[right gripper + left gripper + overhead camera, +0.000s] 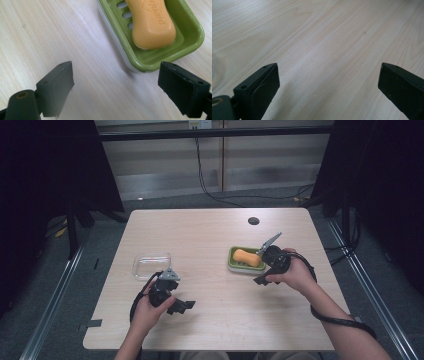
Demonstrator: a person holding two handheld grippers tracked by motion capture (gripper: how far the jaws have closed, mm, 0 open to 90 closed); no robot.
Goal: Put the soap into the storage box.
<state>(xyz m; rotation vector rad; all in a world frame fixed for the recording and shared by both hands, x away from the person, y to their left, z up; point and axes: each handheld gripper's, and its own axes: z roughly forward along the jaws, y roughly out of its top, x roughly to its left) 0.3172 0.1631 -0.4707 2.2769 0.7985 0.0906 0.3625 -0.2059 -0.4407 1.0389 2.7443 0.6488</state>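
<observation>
Two grippers, both with fingers spread, nothing held. Right gripper [260, 270] sits just beside the green soap dish [235, 265], right-of-centre on the surface [210, 235]; orange soap bar [152, 23] lies inside it. Looks like the approach step. Next: tilt in and straddle the bar across its narrow waist. Bar is smooth, rounded, embossed, probably slippery. Dish is glossy plastic with drain slots. Left gripper [181, 306] idles near the front-left edge, by a clear container [151, 265], possibly a lid, hard to tell.
</observation>
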